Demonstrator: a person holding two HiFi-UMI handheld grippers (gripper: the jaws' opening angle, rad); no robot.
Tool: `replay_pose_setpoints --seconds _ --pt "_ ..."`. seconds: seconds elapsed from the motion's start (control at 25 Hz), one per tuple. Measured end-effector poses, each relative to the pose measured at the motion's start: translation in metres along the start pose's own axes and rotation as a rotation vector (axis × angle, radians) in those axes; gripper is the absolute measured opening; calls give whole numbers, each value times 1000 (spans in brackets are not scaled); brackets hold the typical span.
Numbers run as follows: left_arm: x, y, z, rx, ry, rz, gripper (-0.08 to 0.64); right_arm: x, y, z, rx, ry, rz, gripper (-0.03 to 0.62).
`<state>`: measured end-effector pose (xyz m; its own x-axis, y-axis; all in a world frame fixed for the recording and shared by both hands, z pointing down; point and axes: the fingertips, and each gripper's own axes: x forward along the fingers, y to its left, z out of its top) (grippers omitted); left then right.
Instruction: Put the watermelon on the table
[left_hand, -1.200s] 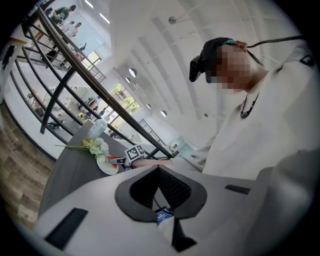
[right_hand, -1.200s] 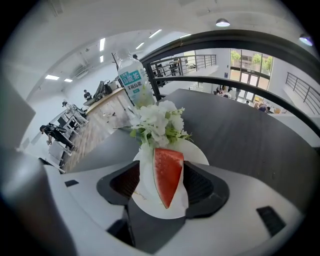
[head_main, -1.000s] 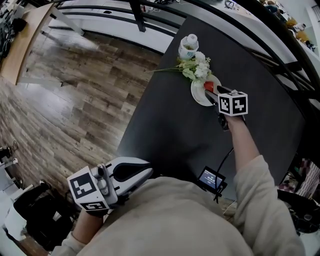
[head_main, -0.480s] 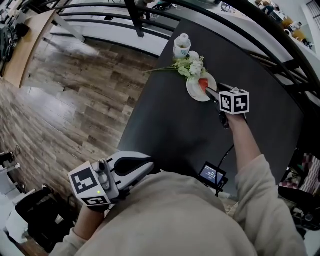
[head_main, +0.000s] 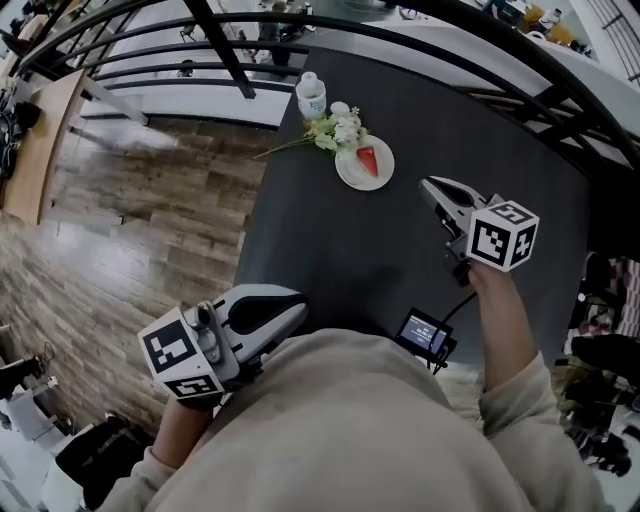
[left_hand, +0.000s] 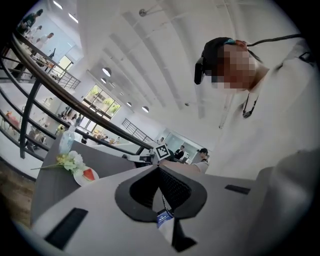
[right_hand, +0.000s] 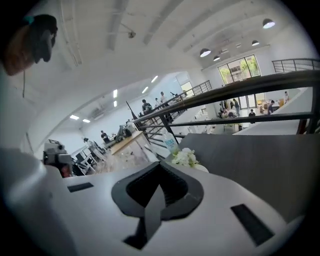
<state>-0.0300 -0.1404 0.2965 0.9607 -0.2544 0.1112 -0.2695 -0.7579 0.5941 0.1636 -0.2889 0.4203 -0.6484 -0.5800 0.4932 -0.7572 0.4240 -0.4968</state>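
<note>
watermelon slice sits on the white plate on the dark table, beside the flowers, well apart from the right gripper, its jaws just snapped together on nothing, while the left gripper hangs clenched and empty too.

Table: centre + right side bare, wide room to pass. Obstacles grouped at far left corner: plate w/ watermelon slice, flowers touching plate rim, bottle just behind. Railing closes far side. Small screen device w/ cable at near edge.
</note>
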Motion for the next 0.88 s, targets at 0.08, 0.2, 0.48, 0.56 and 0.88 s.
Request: replay_pose_setpoints --seconds 0.08,0.2,0.48,0.56,0.88 --pt "10 -5 4 17 2 -28 2 -31 21 5 34 -66 60 15" --pt "28 -9 11 54 20 -76 2 -76 47 18 98 -202 126 15" --pt "73 -21 36 152 29 -172 2 -163 115 8 126 -418 140 14" --pt "85 -27 45 174 16 -188 2 -178 124 7 135 -459 141 14" --pt "108 -43 44 179 61 -252 2 -220 99 -13 178 -507 -1 14"
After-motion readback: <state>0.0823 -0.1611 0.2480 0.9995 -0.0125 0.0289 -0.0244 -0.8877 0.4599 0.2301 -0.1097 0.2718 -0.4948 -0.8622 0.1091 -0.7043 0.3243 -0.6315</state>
